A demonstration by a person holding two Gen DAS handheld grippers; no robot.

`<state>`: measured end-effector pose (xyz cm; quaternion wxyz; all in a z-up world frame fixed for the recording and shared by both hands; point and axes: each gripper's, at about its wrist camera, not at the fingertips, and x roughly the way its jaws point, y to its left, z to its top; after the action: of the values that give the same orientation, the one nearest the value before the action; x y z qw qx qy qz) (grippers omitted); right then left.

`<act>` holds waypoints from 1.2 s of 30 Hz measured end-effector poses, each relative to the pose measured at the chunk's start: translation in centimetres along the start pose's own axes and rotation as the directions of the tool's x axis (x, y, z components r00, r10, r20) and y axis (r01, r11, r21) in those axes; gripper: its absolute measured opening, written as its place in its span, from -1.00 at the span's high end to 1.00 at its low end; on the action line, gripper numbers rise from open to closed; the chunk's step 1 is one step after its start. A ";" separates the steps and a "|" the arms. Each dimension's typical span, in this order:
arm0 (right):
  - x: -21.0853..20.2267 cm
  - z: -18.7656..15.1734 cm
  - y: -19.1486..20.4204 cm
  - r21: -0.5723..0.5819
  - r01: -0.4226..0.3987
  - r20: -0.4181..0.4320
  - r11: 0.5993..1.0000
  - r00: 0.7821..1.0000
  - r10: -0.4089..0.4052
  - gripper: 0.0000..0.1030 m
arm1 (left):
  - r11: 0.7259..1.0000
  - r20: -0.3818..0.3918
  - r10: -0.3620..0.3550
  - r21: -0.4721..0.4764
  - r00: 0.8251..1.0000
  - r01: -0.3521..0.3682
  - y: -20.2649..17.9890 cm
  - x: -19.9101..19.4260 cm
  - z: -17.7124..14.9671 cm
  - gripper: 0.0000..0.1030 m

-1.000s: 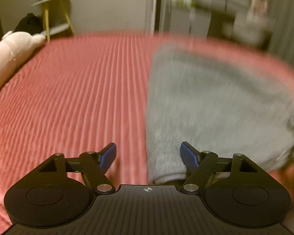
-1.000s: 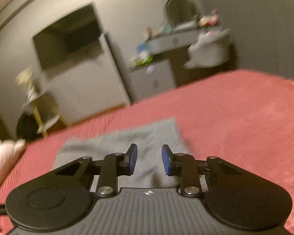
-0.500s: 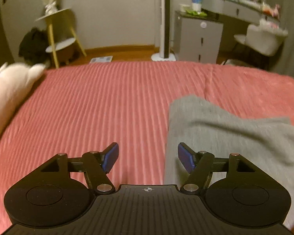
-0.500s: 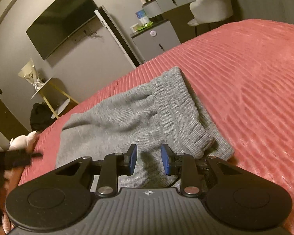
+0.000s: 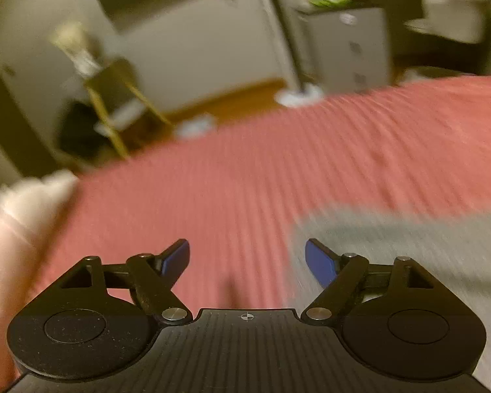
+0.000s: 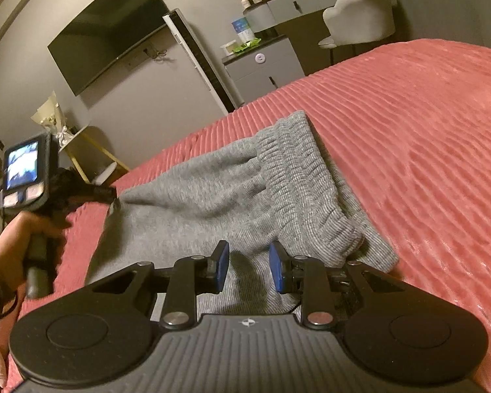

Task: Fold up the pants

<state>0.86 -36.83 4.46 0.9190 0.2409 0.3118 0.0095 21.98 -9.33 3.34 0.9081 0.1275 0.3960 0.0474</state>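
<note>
a red ribbed bedspread (image 6: 425,137) covered the bed and filled the lower and right parts of both frames. behind it, in the upper half, the room showed grey walls, a dark television (image 6: 111,32) on the wall at upper left of the right wrist view, a grey drawer unit (image 6: 265,68) at upper centre and a pale chair (image 6: 360,19) at upper right. a yellow-legged side table (image 5: 114,98) stood at left in the left wrist view, which was blurred throughout.

the grey pants (image 6: 232,196) lay folded on the bedspread in the middle of the right wrist view, the ribbed waistband running along their right edge. the left wrist view caught only a blurred grey corner at lower right.

the right gripper (image 6: 248,270) hovered at the near edge of the pants, fingers a narrow gap apart with nothing between them. the left gripper (image 5: 247,260) was spread wide and held nothing; only the right wrist view showed it from outside, at far left, held by a hand (image 6: 13,242), its tips at the pants' left corner.
</note>
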 end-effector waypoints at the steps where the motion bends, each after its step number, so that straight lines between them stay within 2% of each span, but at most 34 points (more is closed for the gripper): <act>1: -0.1 0.0 -0.1 0.008 -0.006 0.001 1.000 1.000 0.006 0.49 | 0.997 -0.020 -0.064 -0.037 0.998 0.063 1.0 -0.9 -1.2 -0.61; 3: -0.2 0.0 -0.4 0.023 -0.016 0.001 1.000 1.000 0.016 0.49 | 0.975 -0.024 -0.195 -0.113 0.981 0.191 2.9 -2.8 -3.3 -0.65; 5: -0.4 0.0 -0.6 0.038 -0.024 0.001 0.999 1.000 0.024 0.49 | 0.927 -0.054 -0.345 -0.178 0.937 0.331 4.2 -4.0 -5.6 -0.83; 6: -0.4 0.1 -0.6 0.040 -0.024 0.000 0.999 1.000 0.024 0.49 | 0.902 -0.087 -0.403 -0.208 0.911 0.379 4.3 -4.2 -7.0 -0.88; 7: -0.4 0.1 -0.6 0.042 -0.024 -0.001 0.999 1.000 0.024 0.49 | 0.893 -0.130 -0.429 -0.211 0.894 0.398 4.2 -3.9 -8.0 -0.89; 8: -0.4 0.1 -0.6 0.044 -0.023 -0.003 0.999 1.000 0.023 0.48 | 0.895 -0.167 -0.427 -0.214 0.889 0.390 4.0 -3.4 -9.1 -0.91; 9: -0.4 0.1 -0.6 0.046 -0.023 -0.005 0.999 1.000 0.024 0.48 | 0.891 -0.171 -0.428 -0.241 0.887 0.384 4.2 -3.2 -10.1 -0.92; 10: -0.5 0.2 -0.7 0.053 -0.026 -0.010 0.998 1.000 0.027 0.48 | 0.875 -0.150 -0.440 -0.291 0.885 0.386 4.7 -3.3 -11.0 -0.93; 12: -0.9 0.4 -1.0 0.078 -0.035 -0.020 0.996 0.999 0.037 0.48 | 0.869 -0.140 -0.424 -0.340 0.895 0.359 5.5 -3.6 -11.7 -0.93; 15: -2.7 1.1 -1.9 0.115 -0.058 -0.028 0.992 0.998 0.061 0.46 | 0.868 -0.133 -0.422 -0.343 0.897 0.358 7.0 -4.6 -12.1 -0.90; 16: -3.6 1.4 -2.2 0.116 -0.062 -0.015 0.991 0.998 0.064 0.29 | 0.872 -0.132 -0.420 -0.334 0.898 0.359 7.6 -4.9 -12.3 -0.89; 17: -4.6 1.7 -2.6 0.113 -0.058 0.010 0.992 0.998 0.057 -0.18 | 0.872 -0.131 -0.425 -0.325 0.896 0.366 7.9 -5.1 -12.3 -0.89; 18: -5.3 2.0 -2.9 0.108 -0.041 0.038 0.993 0.999 0.037 -0.52 | 0.871 -0.134 -0.433 -0.316 0.891 0.376 8.2 -5.2 -12.2 -0.89; 19: -6.0 2.6 -3.3 0.095 0.018 0.076 0.995 0.997 -0.026 -0.93 | 0.869 -0.140 -0.442 -0.312 0.886 0.385 8.5 -5.0 -11.6 -0.89; 20: -6.3 2.9 -3.7 0.078 0.060 0.099 0.995 0.993 -0.068 -0.92 | 0.866 -0.144 -0.451 -0.310 0.881 0.393 8.3 -5.5 -11.7 -0.89; 21: -6.2 3.5 -4.3 0.063 0.071 0.097 0.995 0.992 -0.077 -0.92 | 0.862 -0.144 -0.461 -0.309 0.876 0.403 8.1 -5.2 -11.4 -0.89; 24: -3.6 5.1 -7.3 0.159 -0.017 -0.024 0.987 0.999 0.021 -0.92 | 0.833 -0.129 -0.508 -0.324 0.852 0.448 7.1 -4.5 -10.6 -0.89; 26: -1.0 5.7 -9.3 0.243 -0.074 -0.100 0.967 0.990 0.100 -0.87 | 0.816 -0.133 -0.535 -0.335 0.834 0.470 6.0 -3.3 -10.2 -0.89; 28: 1.4 6.0 -10.7 0.297 -0.109 -0.153 0.948 0.975 0.161 -0.84 | 0.800 -0.136 -0.559 -0.347 0.818 0.489 5.5 -2.4 -10.1 -0.89; 29: 2.7 6.0 -11.1 0.316 -0.121 -0.182 0.941 0.966 0.185 -0.74 | 0.785 -0.132 -0.581 -0.353 0.803 0.510 5.1 -1.8 -9.9 -0.89; 30: 3.7 6.0 -11.3 0.329 -0.123 -0.205 0.936 0.958 0.198 -0.73 | 0.766 -0.125 -0.607 -0.357 0.785 0.536 5.0 -1.6 -9.9 -0.89; 31: 4.7 6.0 -11.6 0.342 -0.139 -0.223 0.929 0.949 0.224 -0.69 | 0.759 -0.125 -0.617 -0.355 0.777 0.546 4.6 -1.1 -9.6 -0.91; 32: 5.6 5.9 -11.8 0.359 -0.171 -0.242 0.918 0.932 0.268 -0.50 | 0.754 -0.125 -0.626 -0.347 0.770 0.557 4.4 -0.6 -9.3 -0.94; 33: 6.4 5.9 -11.8 0.369 -0.202 -0.260 0.907 0.914 0.310 -0.47 | 0.751 -0.131 -0.634 -0.339 0.762 0.567 4.0 -0.2 -8.9 -0.95; 36: 8.0 6.2 -10.9 0.300 -0.217 -0.308 0.929 0.900 0.310 -0.50 | 0.759 -0.136 -0.626 -0.332 0.768 0.560 2.9 0.8 -7.7 -0.97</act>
<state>9.45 -47.81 -0.70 0.7996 0.3932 0.4328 0.1368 16.92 -4.87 -1.46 0.8297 -0.1381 0.5115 -0.1758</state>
